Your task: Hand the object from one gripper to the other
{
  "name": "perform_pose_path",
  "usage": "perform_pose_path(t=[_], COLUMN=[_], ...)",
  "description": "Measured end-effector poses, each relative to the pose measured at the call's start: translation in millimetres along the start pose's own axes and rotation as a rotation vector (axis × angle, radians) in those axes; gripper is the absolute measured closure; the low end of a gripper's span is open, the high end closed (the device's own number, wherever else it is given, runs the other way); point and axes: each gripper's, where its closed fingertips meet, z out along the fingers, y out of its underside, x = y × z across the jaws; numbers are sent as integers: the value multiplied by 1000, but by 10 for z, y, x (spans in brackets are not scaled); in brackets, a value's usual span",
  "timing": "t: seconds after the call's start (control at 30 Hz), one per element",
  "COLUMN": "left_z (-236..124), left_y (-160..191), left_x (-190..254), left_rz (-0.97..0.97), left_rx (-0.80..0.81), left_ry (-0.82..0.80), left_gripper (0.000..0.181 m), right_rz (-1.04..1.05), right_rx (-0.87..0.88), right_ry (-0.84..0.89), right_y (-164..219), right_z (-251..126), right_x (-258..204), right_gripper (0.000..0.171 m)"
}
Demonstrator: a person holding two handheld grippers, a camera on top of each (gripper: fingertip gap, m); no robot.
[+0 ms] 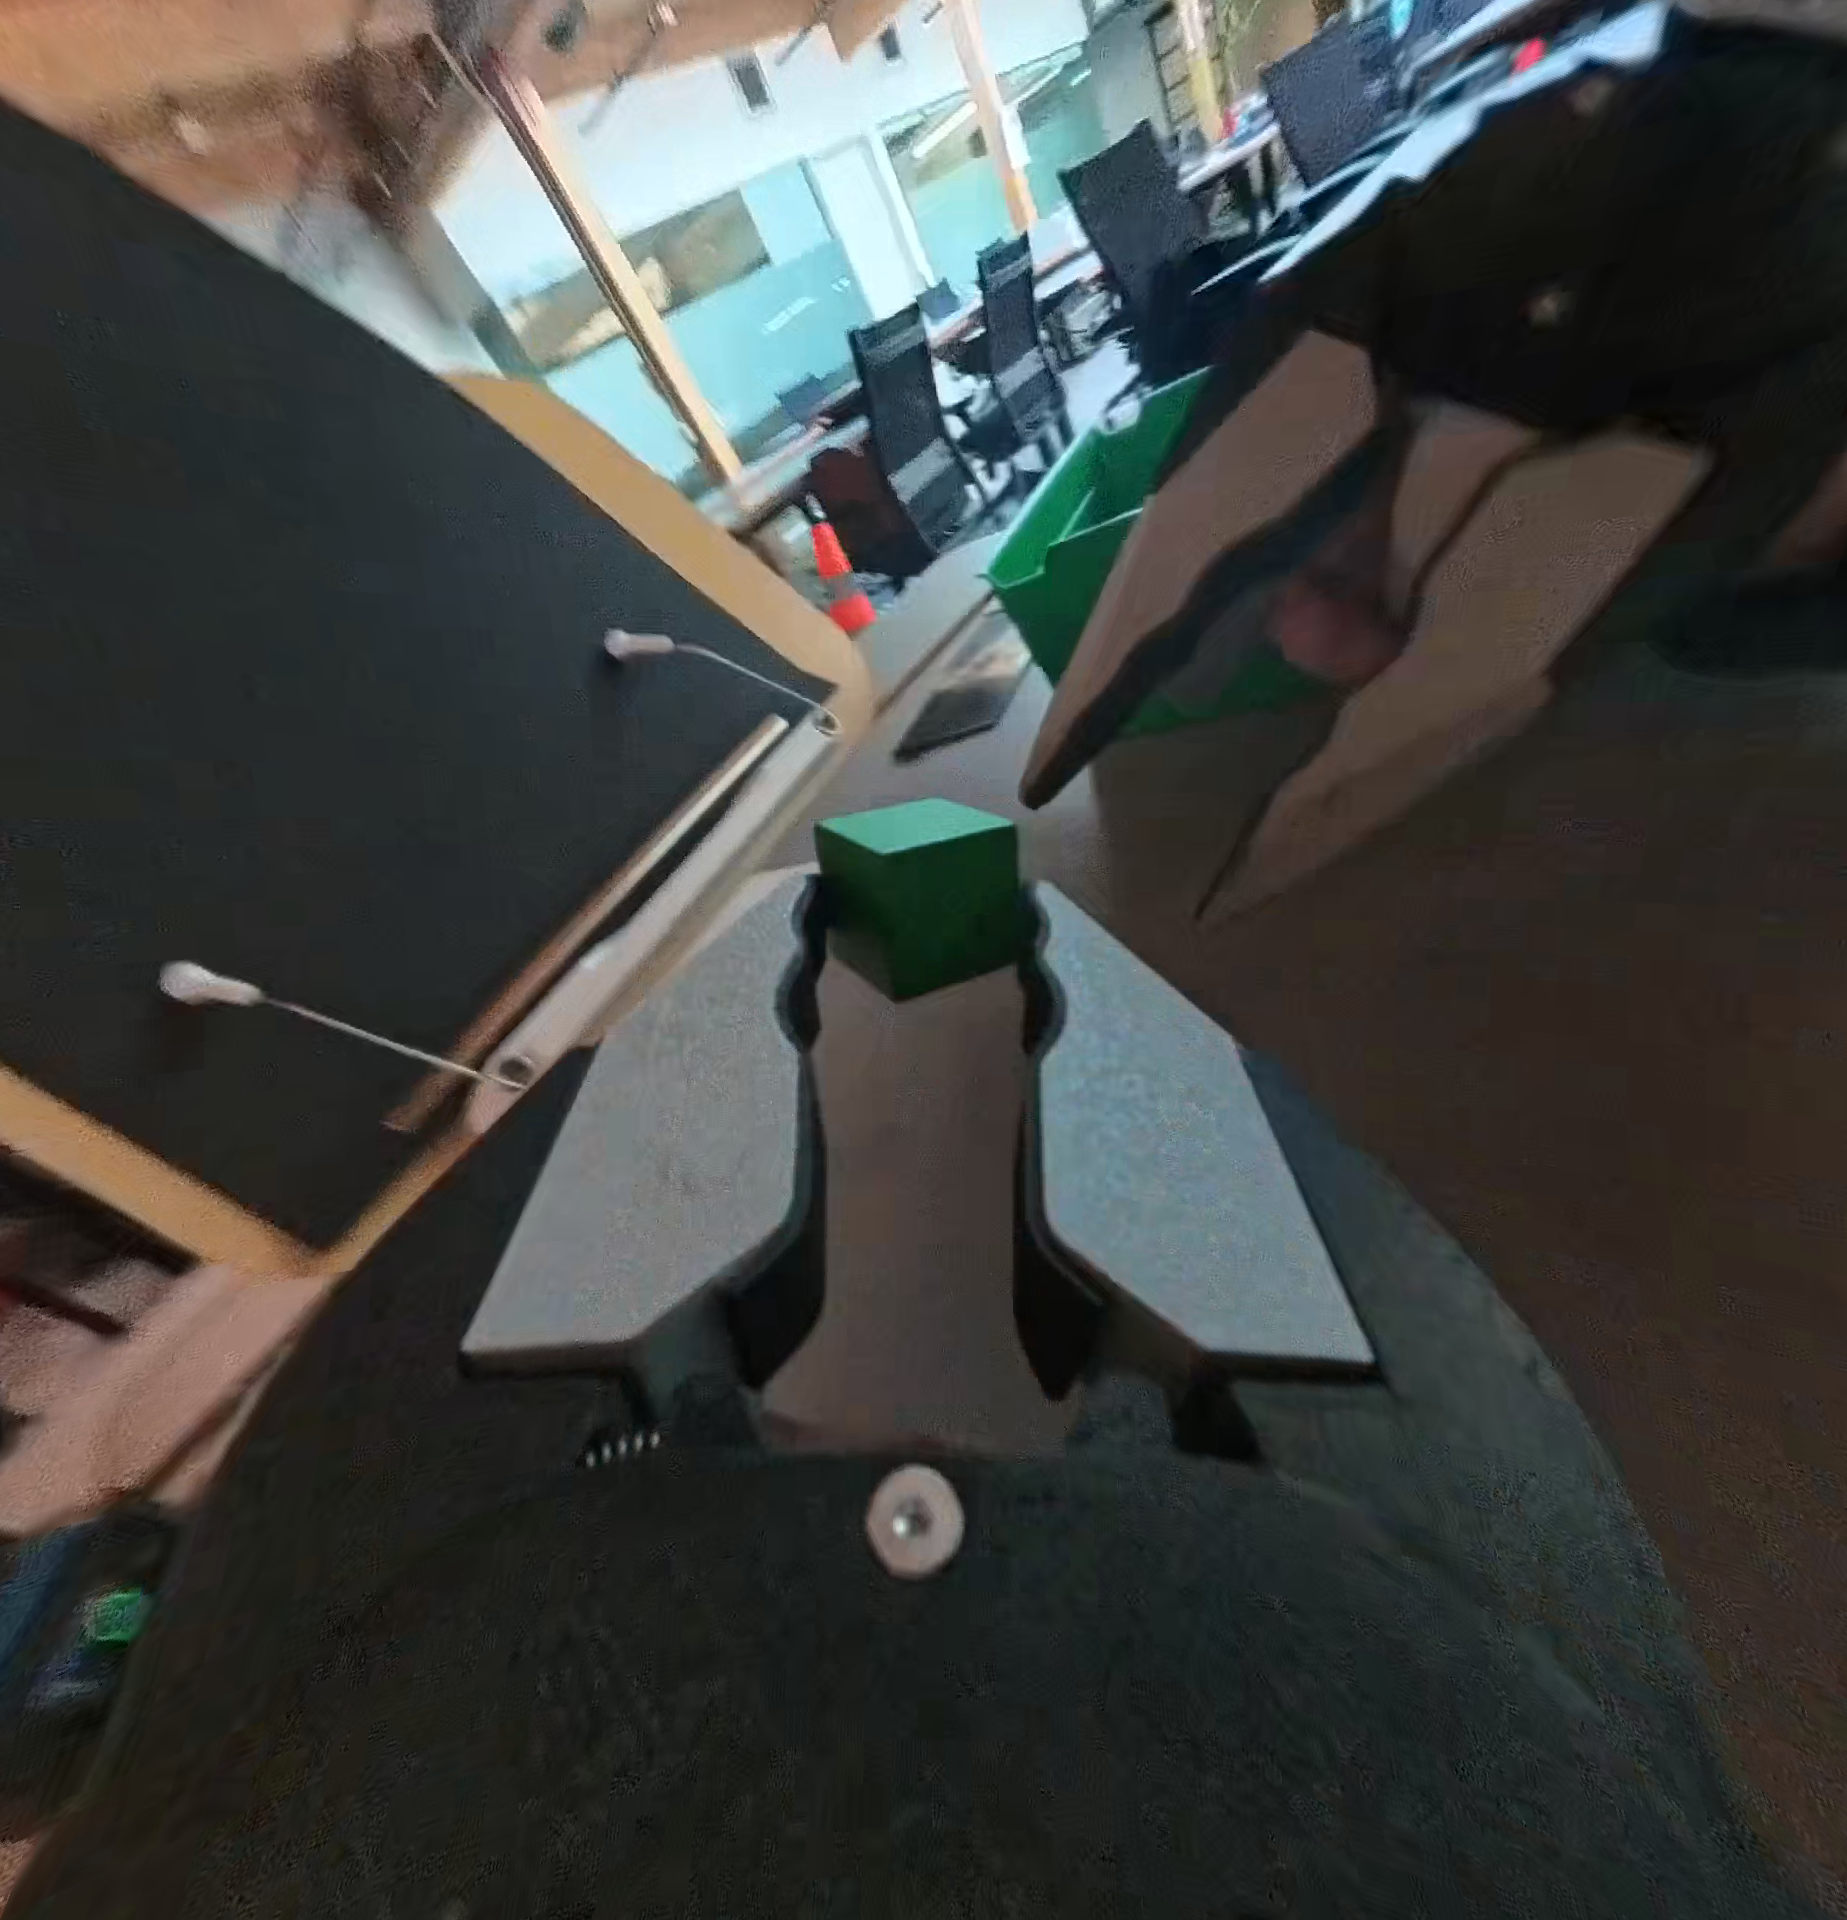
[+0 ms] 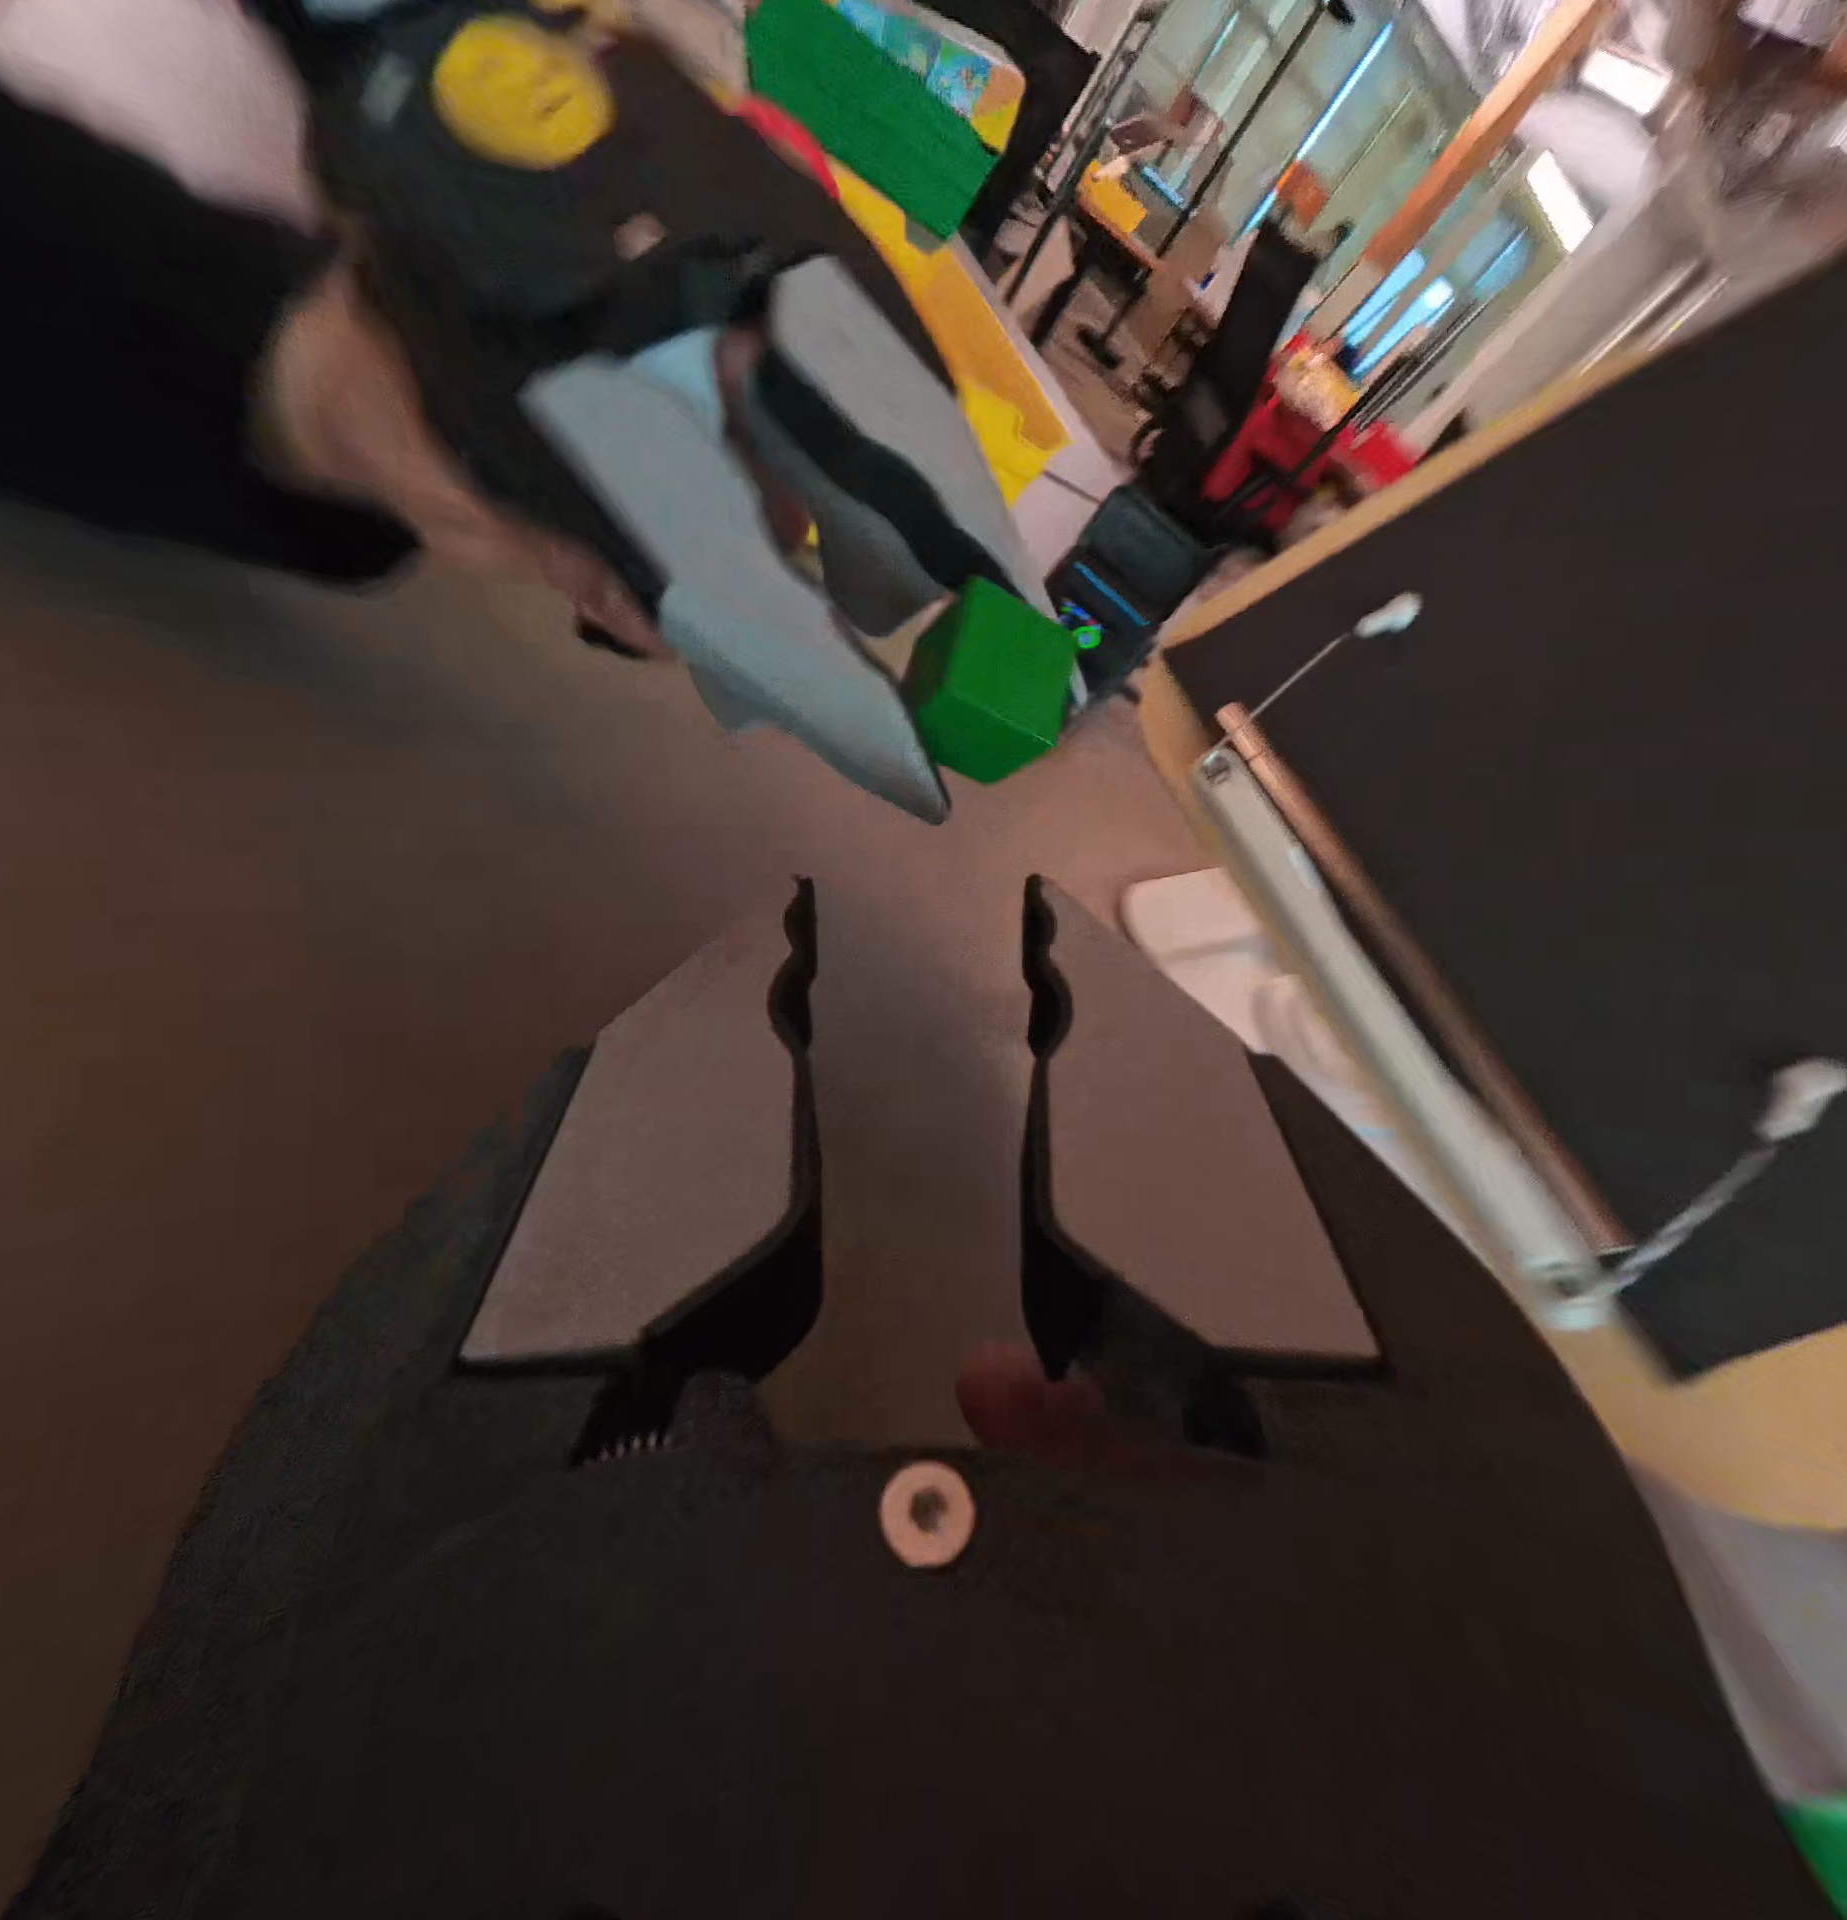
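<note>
A green cube [image 1: 921, 902] is pinched between the tips of my left gripper [image 1: 924, 914] and held in the air above the brown table. In the right wrist view the same cube [image 2: 992, 681] shows at the tips of the left gripper [image 2: 960, 717], ahead and slightly right of my right gripper [image 2: 919, 914]. My right gripper is open and empty, its jaws apart with only table between them. In the left wrist view the right gripper [image 1: 1116, 847] comes in from the upper right, its tips just right of the cube and apart from it.
A black board with a wooden rim [image 1: 275, 623] stands at the table edge, a silver laptop [image 1: 628, 935] leaning by it; both show in the right wrist view [image 2: 1677, 727]. A green bin [image 1: 1095, 540] sits behind. A white object [image 2: 1199, 945] lies on the table.
</note>
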Motion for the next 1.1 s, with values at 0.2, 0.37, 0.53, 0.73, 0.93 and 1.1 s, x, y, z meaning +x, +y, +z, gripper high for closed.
perform_pose_path(t=[0.2, 0.37, 0.53, 0.73, 0.93, 1.1], left_z=[-21, -6, 55, 51, -15, 33], left_y=[-141, -137, 8, -40, -263, -130], left_x=[299, 305, 328, 523, 360, 346], left_rz=[508, 537, 302, -371, -643, -456], left_rx=[27, 13, -23, -13, 118, 42], left_ry=[-109, -137, -7, 402, 475, 388], left_gripper=[147, 147, 136, 120, 135, 157], right_rz=[660, 522, 224, -333, -536, -555], right_rx=[223, 174, 91, -17, -91, -94], right_ry=[-305, -260, -11, 249, 260, 241], right_y=[-288, -252, -170, -186, -132, -133], right_z=[-78, -5, -25, -109, -36, 18], right_x=[24, -61, 133, 174, 34, -59], right_gripper=[112, 143, 147, 147, 146, 146])
